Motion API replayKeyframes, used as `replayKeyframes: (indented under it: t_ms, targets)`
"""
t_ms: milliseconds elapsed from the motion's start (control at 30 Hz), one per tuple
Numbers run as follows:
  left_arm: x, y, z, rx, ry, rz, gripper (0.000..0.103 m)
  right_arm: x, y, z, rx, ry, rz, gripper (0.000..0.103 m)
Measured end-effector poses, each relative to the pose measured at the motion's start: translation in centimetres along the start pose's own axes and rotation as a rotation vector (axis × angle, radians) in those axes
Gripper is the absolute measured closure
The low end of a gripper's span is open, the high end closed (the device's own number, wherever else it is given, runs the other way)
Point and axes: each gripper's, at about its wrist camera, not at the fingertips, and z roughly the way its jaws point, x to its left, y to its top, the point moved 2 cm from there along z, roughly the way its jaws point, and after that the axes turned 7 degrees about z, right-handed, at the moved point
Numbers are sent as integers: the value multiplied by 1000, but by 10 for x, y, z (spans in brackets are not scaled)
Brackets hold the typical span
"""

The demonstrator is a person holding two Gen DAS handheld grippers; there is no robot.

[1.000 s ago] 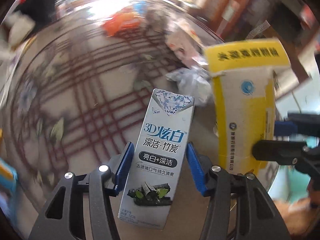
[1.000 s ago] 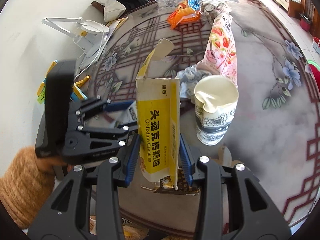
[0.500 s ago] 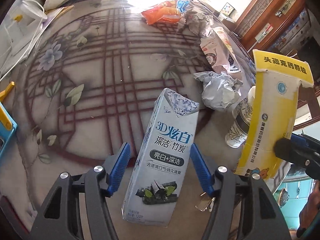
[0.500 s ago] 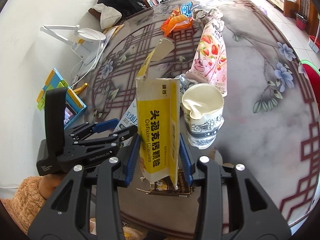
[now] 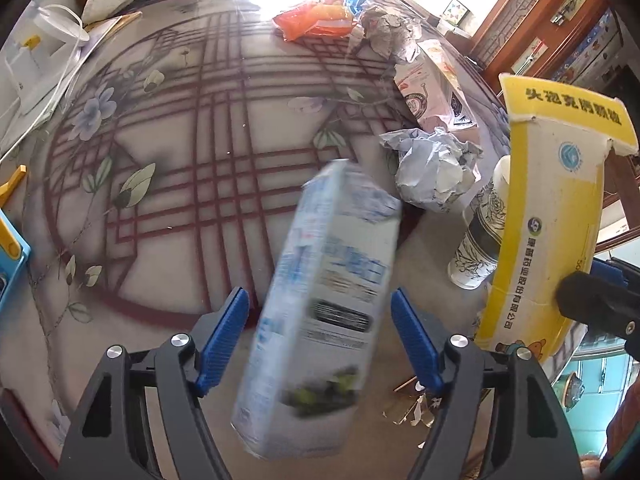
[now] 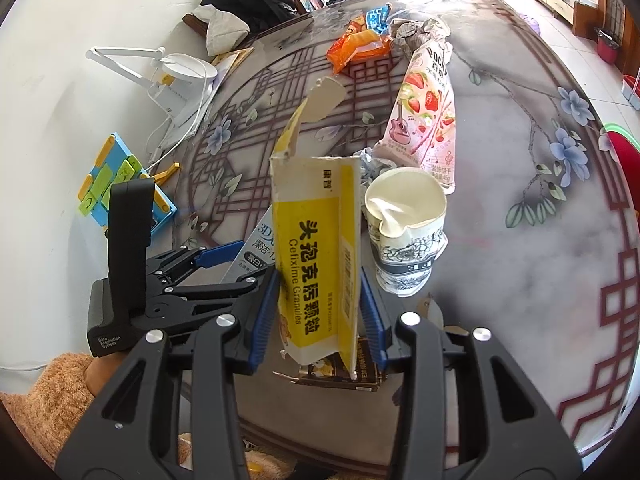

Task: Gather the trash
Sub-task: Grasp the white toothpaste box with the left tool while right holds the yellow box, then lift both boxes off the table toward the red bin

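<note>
My left gripper (image 5: pixel 320 300) hangs over the patterned table (image 5: pixel 180 160), its jaws opening. A white toothpaste box (image 5: pixel 332 264) sits loose between them, blurred and tilted, with gaps to both blue pads. In the right wrist view the same box (image 6: pixel 256 248) shows behind the left gripper (image 6: pixel 240 264). My right gripper (image 6: pixel 318 280) is shut on an upright yellow medicine box (image 6: pixel 312 240) with a torn open top. That yellow box (image 5: pixel 548 216) appears at the right of the left wrist view.
A crushed paper cup (image 6: pixel 404 236) stands just right of the yellow box. Crumpled paper (image 5: pixel 432 172), a pink Pocky wrapper (image 6: pixel 428 112) and an orange snack bag (image 6: pixel 356 48) lie farther back. Torn scraps (image 6: pixel 340 376) lie near the front edge. A white lamp (image 6: pixel 176 68) and blue toy (image 6: pixel 120 184) sit left.
The left jaws have spread apart and let go of the toothpaste box, which now tips and blurs between them. The right gripper and yellow box have stayed put.
</note>
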Motion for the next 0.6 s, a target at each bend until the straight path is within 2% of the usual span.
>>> replayKeyframes:
  t_ms: [100, 300, 333, 367, 400, 500, 600]
  targets:
    - [1, 0, -2, -7, 11, -4, 29, -1, 0, 0, 3, 0, 2, 63]
    - [8, -5, 9, 22, 44, -28, 30, -3, -1, 1, 9, 2, 2, 63]
    - [10, -6, 10, 27, 50, -33, 33, -3, -1, 1, 10, 2, 2, 63]
    - [11, -7, 12, 32, 60, -38, 48, -3, -1, 1, 10, 2, 2, 63]
    - [13, -8, 12, 37, 69, -43, 53, -3, -1, 1, 11, 3, 2, 63]
    - [17, -6, -1, -23, 118, -73, 56, -3, -1, -1, 10, 7, -4, 63]
    - [14, 6, -30, -134, 143, -79, 56, -4, 4, -10, -16, 15, -1, 63]
